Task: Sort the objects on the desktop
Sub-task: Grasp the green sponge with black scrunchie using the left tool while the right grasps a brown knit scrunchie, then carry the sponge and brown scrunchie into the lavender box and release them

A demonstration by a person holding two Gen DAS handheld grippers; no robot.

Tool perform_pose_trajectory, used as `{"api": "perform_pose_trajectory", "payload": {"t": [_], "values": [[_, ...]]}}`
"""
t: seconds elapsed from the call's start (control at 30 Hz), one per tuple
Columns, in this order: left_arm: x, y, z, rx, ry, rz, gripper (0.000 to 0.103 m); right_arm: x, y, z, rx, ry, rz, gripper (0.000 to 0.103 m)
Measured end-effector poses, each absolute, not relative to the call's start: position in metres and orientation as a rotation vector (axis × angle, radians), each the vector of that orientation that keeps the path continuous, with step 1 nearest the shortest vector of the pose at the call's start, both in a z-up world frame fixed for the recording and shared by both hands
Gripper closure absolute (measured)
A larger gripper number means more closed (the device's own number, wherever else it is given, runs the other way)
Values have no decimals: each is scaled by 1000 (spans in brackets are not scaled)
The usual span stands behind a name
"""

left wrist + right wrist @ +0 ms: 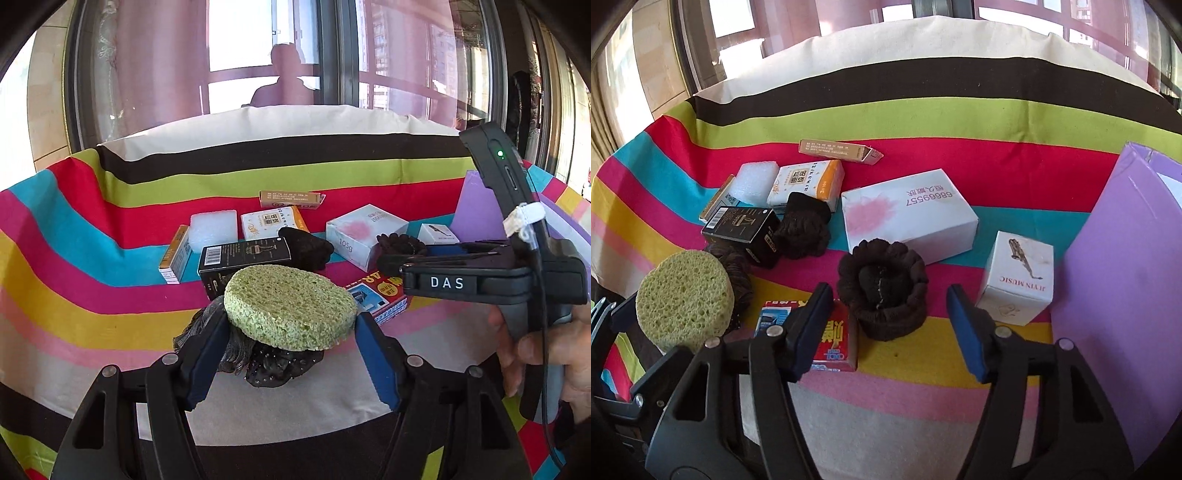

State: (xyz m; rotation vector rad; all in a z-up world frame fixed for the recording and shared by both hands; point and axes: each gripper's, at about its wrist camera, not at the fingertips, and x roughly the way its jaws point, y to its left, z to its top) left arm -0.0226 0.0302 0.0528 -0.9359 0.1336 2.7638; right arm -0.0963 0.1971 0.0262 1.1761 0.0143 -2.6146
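Note:
A round green sponge (288,306) sits between the blue pads of my left gripper (290,319), which is shut on its edges. It is held above a black sequinned hair tie (280,365) on the striped cloth. In the right wrist view the sponge (683,295) stands tilted at the left. My right gripper (888,295) is open around a dark brown knitted scrunchie (882,295), with a gap on both sides. The left wrist view shows the right gripper (391,262) from the side, held by a hand (535,350).
A large white box (908,210), a small white box (1015,277), a black box (742,229), a red packet (834,339), a tissue pack (805,181) and another dark scrunchie (803,229) crowd the cloth. A purple box (1115,277) stands at the right.

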Motion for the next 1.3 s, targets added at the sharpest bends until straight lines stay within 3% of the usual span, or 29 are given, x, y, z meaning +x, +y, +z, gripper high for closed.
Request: {"api": "perform_pose_trajectory", "payload": {"t": [0.07,0.2,0.3,0.9,1.3], "values": [[-20,31,55,-937,136,2768,33,-98,199,26,1175,-12,-2601,45],[-18,35,54,-940,145,2762,33,-102,206,23,1180,-93,-2588,66],[-16,37,55,-936,147,2759,33,-104,213,22,1197,-152,-2580,76],[-4,47,83,-852,73,2766,34,-57,237,94,953,-365,-2556,77],[2,109,138,-686,82,2663,34,-24,294,143,771,-610,-2532,77]]}}
